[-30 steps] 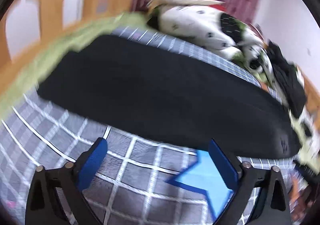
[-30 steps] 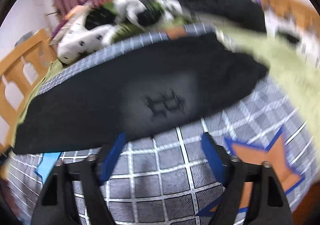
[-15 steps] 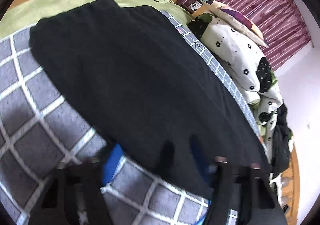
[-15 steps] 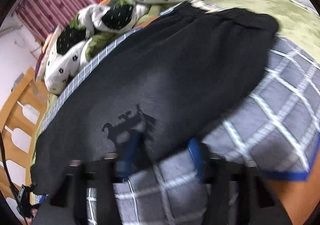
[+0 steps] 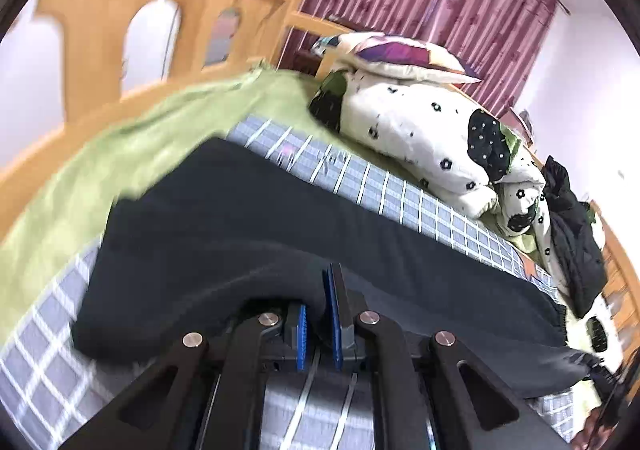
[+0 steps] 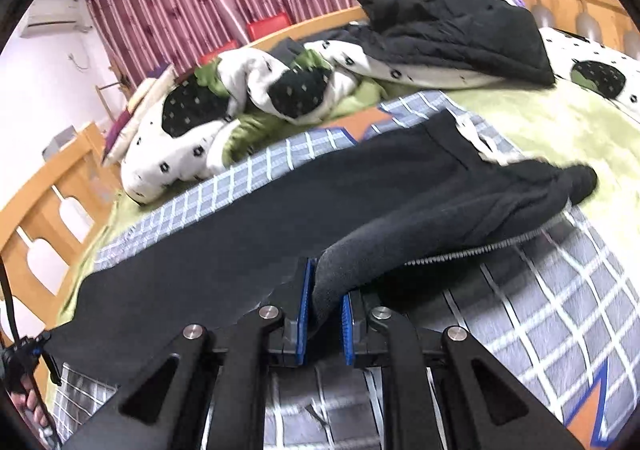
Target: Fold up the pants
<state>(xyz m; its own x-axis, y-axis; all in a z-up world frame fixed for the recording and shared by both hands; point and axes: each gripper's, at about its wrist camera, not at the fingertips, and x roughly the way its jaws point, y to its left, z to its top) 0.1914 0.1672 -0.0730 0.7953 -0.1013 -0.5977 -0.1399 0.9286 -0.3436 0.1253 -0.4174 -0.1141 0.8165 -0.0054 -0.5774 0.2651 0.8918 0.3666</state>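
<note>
Black pants lie lengthwise across a grey checked sheet on the bed. My left gripper is shut on the near edge of the pants and lifts a fold of it. In the right wrist view the pants stretch from the waistband at the right to the leg end at the left. My right gripper is shut on the near edge of the pants close to the waist, and the cloth is raised, showing a zip underneath.
A white flowered quilt and a pillow are piled at the back of the bed. A black jacket lies on the bedding. A green blanket covers the mattress. A wooden bed frame runs around.
Both grippers moved in to the near edge of the pants, closed on it and lifted it off the sheet.
</note>
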